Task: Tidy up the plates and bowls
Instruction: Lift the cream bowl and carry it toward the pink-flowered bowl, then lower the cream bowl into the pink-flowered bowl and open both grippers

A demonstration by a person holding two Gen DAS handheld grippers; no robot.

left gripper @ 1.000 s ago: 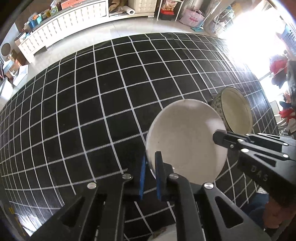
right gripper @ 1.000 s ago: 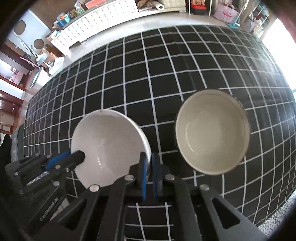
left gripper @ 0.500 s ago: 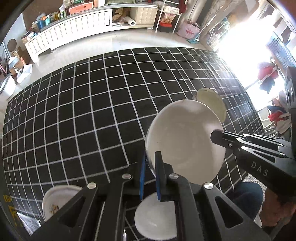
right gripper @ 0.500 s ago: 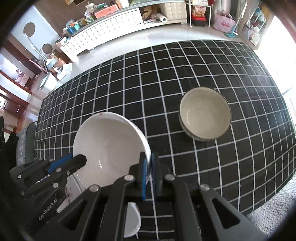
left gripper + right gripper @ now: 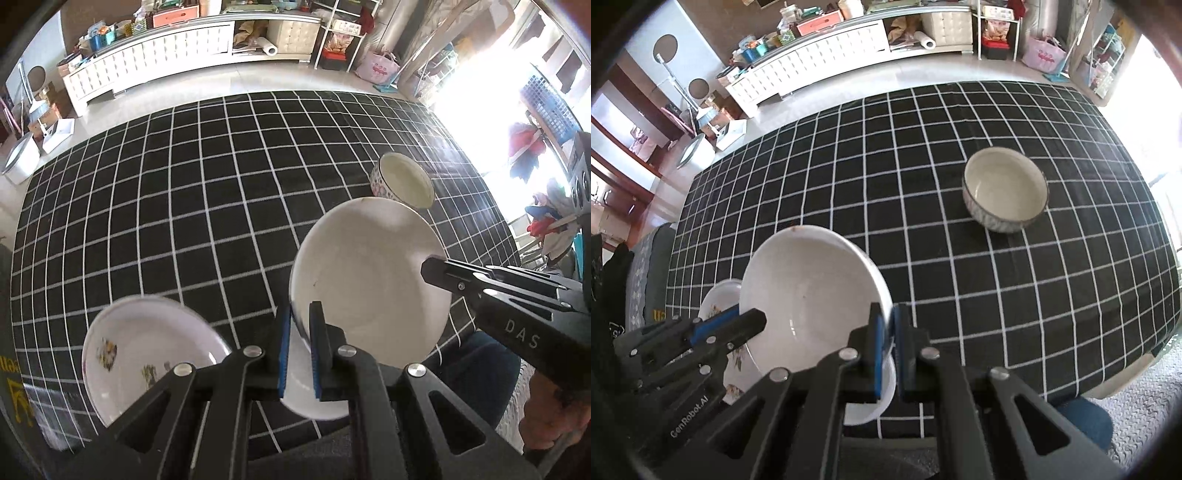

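A large white bowl [image 5: 369,288] is held above the desk [image 5: 166,206] by both tongs at once. The left tongs [image 5: 301,347] are pinched on its rim at about 7 o'clock in the left wrist view, and the right tongs [image 5: 888,354] are clamped on the opposite rim, at about 5 o'clock of the bowl in the right wrist view.

Compared with a second ago, the bowl has been lifted and carried back toward the near edge of the desk. The patterned bowl [image 5: 1004,188], formerly just beside it, is now left well apart at about 1 o'clock. A floral plate [image 5: 147,354] and a plain white dish [image 5: 306,395], not seen a second ago, have come into view beneath and beside the held bowl.

It is judged that the bowl is being brought over the near dishes for stacking; lowering and release are not yet done.
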